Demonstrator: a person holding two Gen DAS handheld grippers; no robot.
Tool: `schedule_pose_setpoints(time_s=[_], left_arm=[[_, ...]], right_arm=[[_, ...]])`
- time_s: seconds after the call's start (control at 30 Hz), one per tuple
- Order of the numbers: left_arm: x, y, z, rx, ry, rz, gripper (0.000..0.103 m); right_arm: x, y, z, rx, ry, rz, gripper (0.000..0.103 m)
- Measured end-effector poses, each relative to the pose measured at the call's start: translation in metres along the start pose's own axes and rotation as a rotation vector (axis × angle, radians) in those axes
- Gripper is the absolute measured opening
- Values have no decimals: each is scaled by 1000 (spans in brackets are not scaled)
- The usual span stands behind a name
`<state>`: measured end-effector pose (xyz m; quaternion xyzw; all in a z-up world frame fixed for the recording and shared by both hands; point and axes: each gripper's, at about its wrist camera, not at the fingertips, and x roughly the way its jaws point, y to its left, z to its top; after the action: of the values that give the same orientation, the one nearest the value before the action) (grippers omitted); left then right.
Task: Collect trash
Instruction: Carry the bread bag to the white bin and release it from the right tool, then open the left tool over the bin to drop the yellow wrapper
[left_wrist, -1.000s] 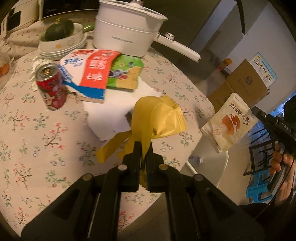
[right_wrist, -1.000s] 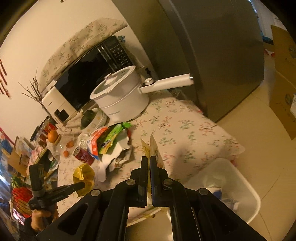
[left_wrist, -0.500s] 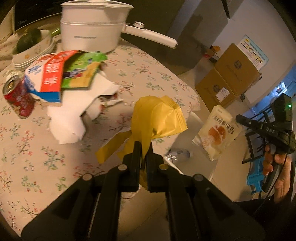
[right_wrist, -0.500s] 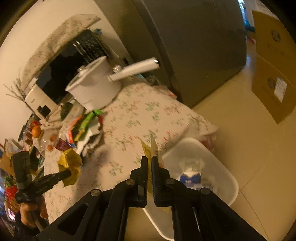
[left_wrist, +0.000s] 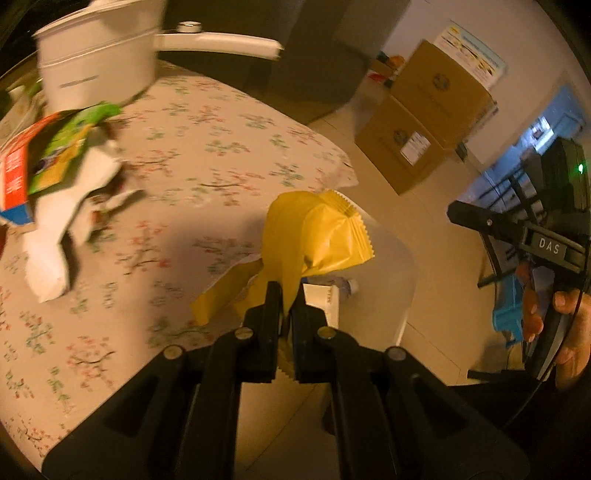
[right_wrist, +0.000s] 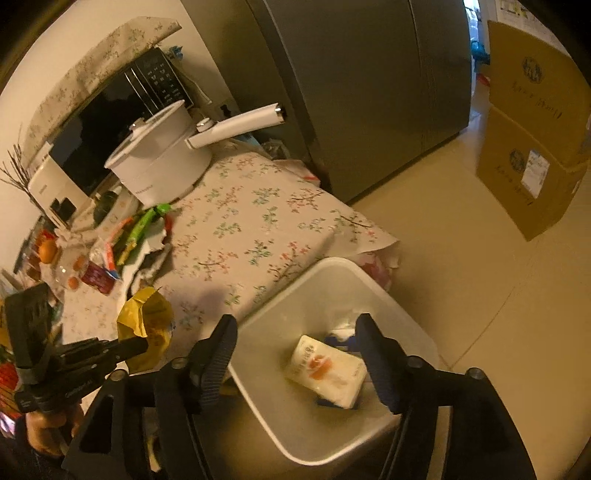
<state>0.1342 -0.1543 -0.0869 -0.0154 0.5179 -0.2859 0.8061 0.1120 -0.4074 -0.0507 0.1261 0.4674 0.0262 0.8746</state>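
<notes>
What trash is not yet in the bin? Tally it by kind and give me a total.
Packets: 2, the yellow packet and the green packet
Cartons: 1, the carton
Cans: 1, the red can
Paper: 1, the torn paper
Total: 5

Bin (right_wrist: 332, 266) mouth lies open; table edge (right_wrist: 295, 273) crowds its left.
</notes>
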Motion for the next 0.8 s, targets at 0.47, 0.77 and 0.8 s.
schedule_pose_setpoints(time_s=[0.47, 0.77, 0.8], left_arm=[[40, -56, 3, 138, 25, -46, 5], [48, -64, 5, 144, 12, -77, 78], [47, -64, 5, 145, 12, -74, 79]], right_arm=[[-13, -36, -9, 56, -19, -52, 85], [-19, -46, -9, 87, -32, -52, 85], [-19, -46, -9, 84, -33, -53, 86]])
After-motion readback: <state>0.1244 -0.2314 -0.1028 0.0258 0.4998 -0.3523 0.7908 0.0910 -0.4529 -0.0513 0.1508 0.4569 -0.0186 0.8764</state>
